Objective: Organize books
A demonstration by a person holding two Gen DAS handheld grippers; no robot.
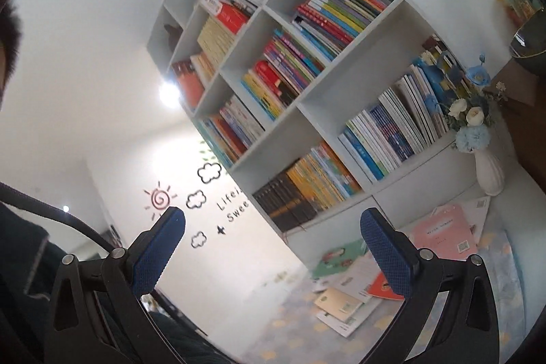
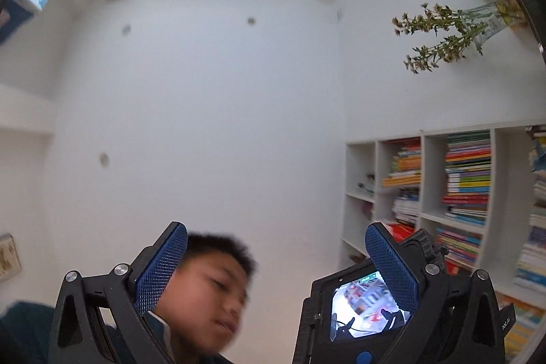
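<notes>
In the left wrist view a white cubby bookshelf (image 1: 307, 111) packed with colourful books fills the middle, tilted. Loose books lie on a patterned surface below it: a pink one (image 1: 443, 234), a green one (image 1: 338, 258), an orange one (image 1: 384, 287) and a tan one (image 1: 338, 301). My left gripper (image 1: 273, 227) is open and empty, held in the air well short of them. In the right wrist view my right gripper (image 2: 276, 241) is open and empty too, aimed up at the wall and ceiling. The same bookshelf (image 2: 426, 193) shows at the right.
A white vase of blue and white flowers (image 1: 484, 166) stands beside the loose books. A glass vase of dried stems (image 2: 477, 26) sits on top of the shelf. A person (image 2: 204, 289) is close behind the right gripper, next to the other gripper's camera body (image 2: 361, 306).
</notes>
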